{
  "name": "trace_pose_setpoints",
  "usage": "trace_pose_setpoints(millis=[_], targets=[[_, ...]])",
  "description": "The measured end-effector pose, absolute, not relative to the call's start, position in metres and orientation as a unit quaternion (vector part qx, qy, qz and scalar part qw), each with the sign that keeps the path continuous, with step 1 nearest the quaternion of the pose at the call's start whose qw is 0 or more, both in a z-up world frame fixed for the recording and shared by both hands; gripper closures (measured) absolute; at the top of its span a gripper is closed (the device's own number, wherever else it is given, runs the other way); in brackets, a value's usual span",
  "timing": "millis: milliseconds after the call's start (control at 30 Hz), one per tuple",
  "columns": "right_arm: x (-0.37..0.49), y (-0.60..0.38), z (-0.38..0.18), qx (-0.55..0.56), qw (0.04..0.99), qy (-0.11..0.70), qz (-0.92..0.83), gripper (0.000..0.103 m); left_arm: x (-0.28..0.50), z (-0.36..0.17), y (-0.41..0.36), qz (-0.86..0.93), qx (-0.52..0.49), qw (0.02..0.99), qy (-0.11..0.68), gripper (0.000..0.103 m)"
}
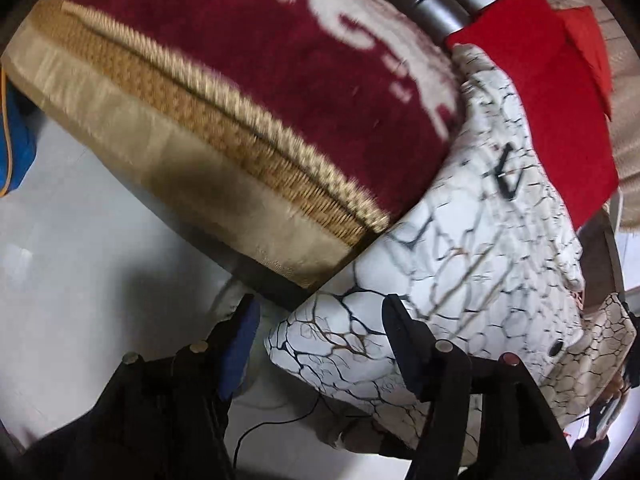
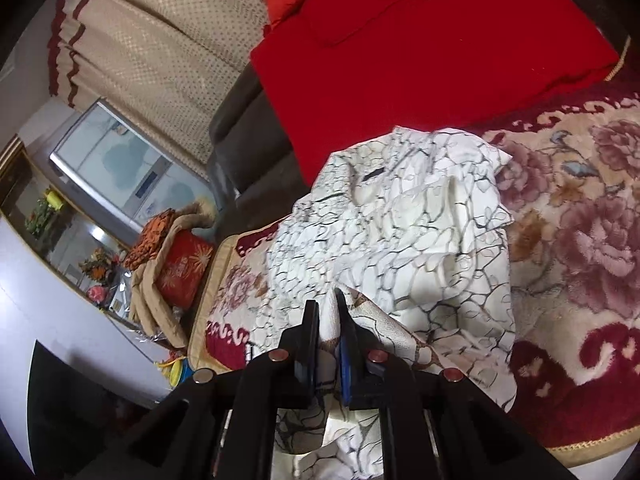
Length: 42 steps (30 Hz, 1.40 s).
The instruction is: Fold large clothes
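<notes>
While a fold of the white shirt (image 2: 400,220) with thin dark crackle lines is pinched between its two fingers, the right gripper (image 2: 329,312) is held low over the near edge of the bed (image 2: 580,220). Its jaws are pressed tight on the cloth, and the fold is seen standing up between the blue pads.

The left gripper (image 1: 320,312) is seen by the corner of the bed, with its jaws set wide apart. A hanging part of the white shirt (image 1: 460,240) is seen between the fingers, but it is not squeezed by them. A thin black cord (image 1: 276,426) is seen on the pale floor (image 1: 80,260) below.

The rest of the shirt is spread in a loose, bumpy heap on the bed, near its front edge, and part of it is draped over that edge. A dark red blanket (image 2: 592,216) with pink flowers is laid under it, and a gold fringe (image 1: 240,120) is sewn along the blanket's side.

Farther back, a bright red cloth (image 2: 420,60) is laid flat, just past the far end of the shirt. A beige curtain (image 2: 160,40) is hung behind, beside the far left corner of the bed.
</notes>
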State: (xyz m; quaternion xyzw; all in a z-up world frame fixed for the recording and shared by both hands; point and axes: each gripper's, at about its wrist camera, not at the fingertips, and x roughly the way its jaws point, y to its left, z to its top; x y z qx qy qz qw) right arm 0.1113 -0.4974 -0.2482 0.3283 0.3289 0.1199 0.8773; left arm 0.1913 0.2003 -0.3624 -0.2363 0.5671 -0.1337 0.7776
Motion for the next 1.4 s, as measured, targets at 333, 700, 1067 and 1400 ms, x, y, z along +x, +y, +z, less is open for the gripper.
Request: trace_pose_setpoints(millis=[333,700,1067,1400], targets=[[0.144,-0.533,-0.284,0.347,0.869,0.349,0.049,0.094,0.192,-0.403,0.185,-0.145,-0.208,0.753,0.607,0.035],[0.166,-0.548,-0.340,0.375,0.834,0.404,0.013,0.097,0.180,-0.394,0.163,-0.226,-0.166,0.769,0.575,0.037],[0.165,-0.545,-0.342,0.364,0.835,0.413,0.010,0.097,0.172,-0.389,0.184,-0.193,-0.157,0.793,0.556,0.074],[0.165,-0.548,-0.342,0.379,0.826,0.416,0.017,0.096,0.163,-0.430,0.190,-0.165,-0.142,0.740,0.636,0.032]])
